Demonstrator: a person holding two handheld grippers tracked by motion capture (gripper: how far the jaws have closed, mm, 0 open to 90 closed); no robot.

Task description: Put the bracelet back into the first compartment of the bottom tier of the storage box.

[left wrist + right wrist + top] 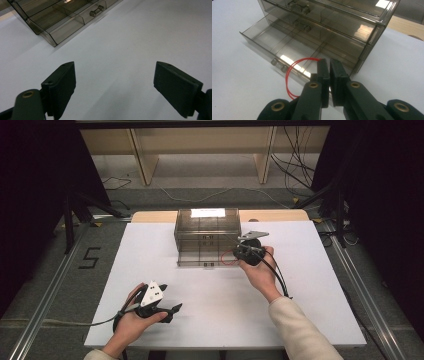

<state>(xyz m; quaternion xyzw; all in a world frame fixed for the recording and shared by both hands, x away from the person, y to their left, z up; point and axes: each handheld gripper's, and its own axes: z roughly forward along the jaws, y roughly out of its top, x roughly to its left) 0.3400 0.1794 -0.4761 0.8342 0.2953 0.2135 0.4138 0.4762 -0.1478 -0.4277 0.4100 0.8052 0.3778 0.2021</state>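
Sitting toward the far middle of the white table (300, 320) was a smoky see-through drawer cabinet (207, 227), with its bottom drawer (287, 47) pulled out toward the person. Small clear knob handles (279, 64) could be seen on the drawer fronts, and dividers split the open drawer into compartments. Nothing else was parked on the tabletop near it, so the way to the drawer wasn't blocked by anything. Behind the table, wooden shelving (200, 150) and some loose cables (295, 165) on the floor were visible, plus a dark stand leg off to the left.

A thin red loop, looked like a rubber band (293, 75), was pinched between the tips of the right gripper (329, 66), whose jaws were pressed together on it. The band was held right at the near right corner of the open drawer, with most of the loop hanging over the drawer's front edge and down toward the table. Whether it was touching the drawer couldn't be told.

The left gripper (115, 80) was held low over bare table at the near left, well apart from the cabinet, jaws spread wide with nothing between them.

For writing, a "5" (90, 257) was marked on the floor left of the table. A bright white patch (207, 212) on the cabinet top couldn't be read.
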